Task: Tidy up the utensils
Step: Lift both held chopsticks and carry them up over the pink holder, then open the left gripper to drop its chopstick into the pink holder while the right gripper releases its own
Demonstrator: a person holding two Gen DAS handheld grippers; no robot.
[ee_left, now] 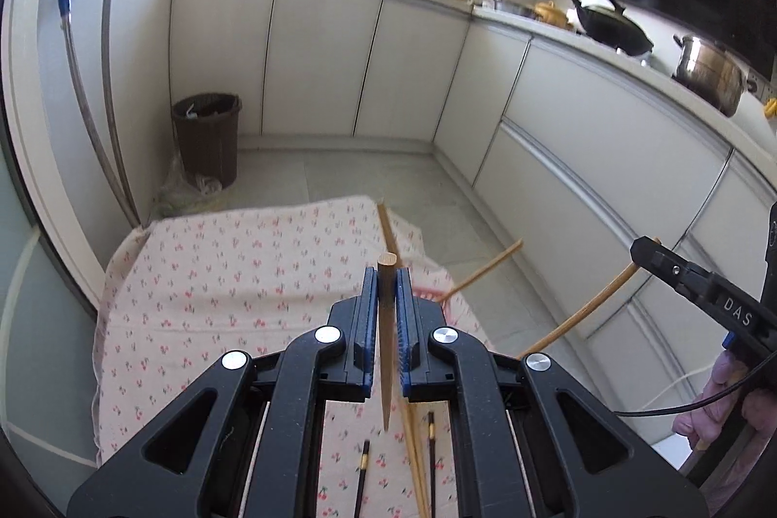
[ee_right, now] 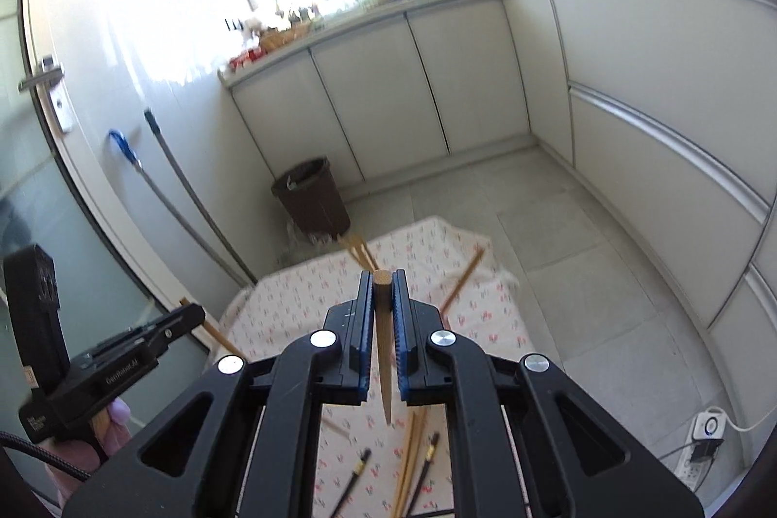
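Note:
My left gripper point(ee_left: 387, 282) is shut on a wooden chopstick point(ee_left: 387, 343), which runs back between the blue pads with its blunt end forward. My right gripper point(ee_right: 382, 287) is shut on another wooden chopstick point(ee_right: 383, 353) in the same way. Both hover above a table with a cherry-print cloth point(ee_left: 233, 275), also in the right wrist view point(ee_right: 301, 304). More wooden chopsticks point(ee_left: 413, 445) and dark chopsticks with gold bands point(ee_left: 362, 484) lie on the cloth below. The right gripper shows at the right edge of the left view point(ee_left: 646, 248), the left gripper at the left of the right view point(ee_right: 192, 316).
A brown bin point(ee_left: 206, 139) stands on the tiled floor by the white cabinets point(ee_left: 320, 57). Two mop handles point(ee_left: 97, 105) lean on the wall at left. A wok point(ee_left: 612, 23) and a steel pot point(ee_left: 709, 71) sit on the counter. A power strip point(ee_right: 704, 445) lies on the floor.

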